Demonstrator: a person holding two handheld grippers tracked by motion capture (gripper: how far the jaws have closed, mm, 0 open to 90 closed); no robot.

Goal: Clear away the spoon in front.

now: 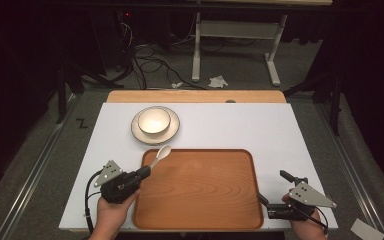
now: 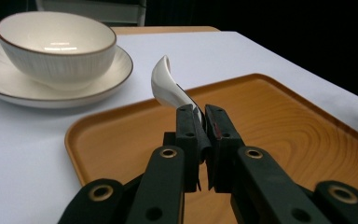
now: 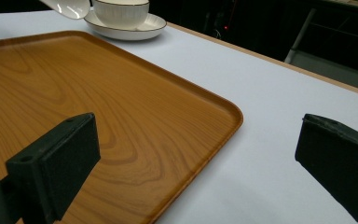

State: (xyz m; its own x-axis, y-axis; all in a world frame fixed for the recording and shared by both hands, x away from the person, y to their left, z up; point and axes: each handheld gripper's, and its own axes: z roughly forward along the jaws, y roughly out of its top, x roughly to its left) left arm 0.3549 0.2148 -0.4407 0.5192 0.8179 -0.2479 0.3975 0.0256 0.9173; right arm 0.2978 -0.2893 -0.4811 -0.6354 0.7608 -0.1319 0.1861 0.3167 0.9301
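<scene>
Hands at the near edge of a white counter (image 1: pixel 260 125), each holding a black gripper. The left gripper (image 1: pixel 146 171) sits near the near-left corner, angled toward the far side; its fingers (image 2: pixel 190 133) are pinched tight on the handle of a white spoon (image 1: pixel 160 154). The spoon is held in the air, bowl end raised, over the far-left corner of a wooden tray (image 1: pixel 200 220). The right gripper (image 1: pixel 261 197), near the counter's near-right corner, points left toward the tray's right rim, its fingers (image 3: pixel 56 161) spread wide with nothing between them. The tray lies in the middle of the near half of the counter. Beyond it, toward the far-left of the counter, a white bowl (image 1: pixel 154 120) sits on a white plate (image 1: pixel 174 131).
</scene>
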